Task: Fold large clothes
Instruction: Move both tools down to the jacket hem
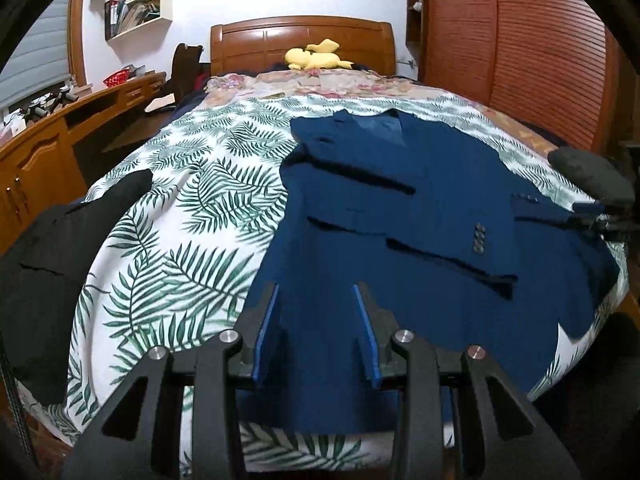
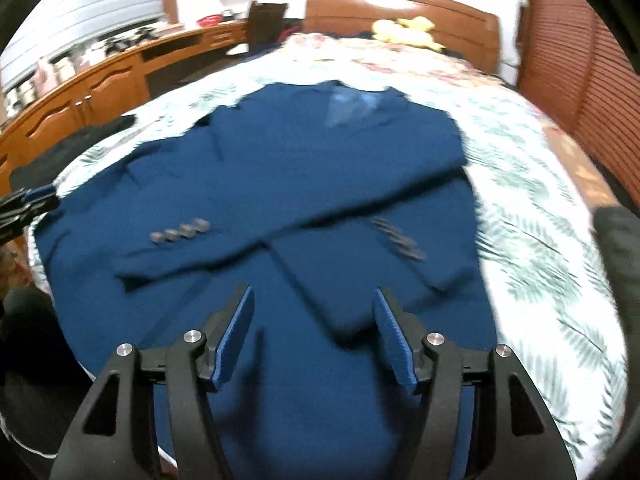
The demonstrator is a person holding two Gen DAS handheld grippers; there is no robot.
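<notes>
1. Looking along the left gripper [image 1: 316, 292], its two blue-padded fingers stand apart with nothing between them, hovering over the lower hem of the jacket [image 1: 420, 216].
2. That blue jacket lies flat on the bed [image 1: 192, 184], on a leaf-print sheet, collar toward the headboard [image 1: 304, 40], both sleeves folded across the front.
3. A dark garment [image 1: 48, 264] lies at the bed's left edge, apart from the jacket.
4. A yellow plush toy [image 1: 316, 59] rests by the headboard; a wooden bench [image 1: 48, 148] runs along the left wall.
5. At the right edge the right gripper [image 1: 592, 220] shows beside the jacket's sleeve cuff.
6. From the right wrist, blurred, the right gripper [image 2: 312, 292] has its jaws wide apart and empty above the jacket [image 2: 280, 168].
7. One sleeve cuff lies just ahead of its right finger; whether they touch I cannot tell.
8. The left gripper [image 2: 28, 200] shows at the far left edge, beside the jacket.
</notes>
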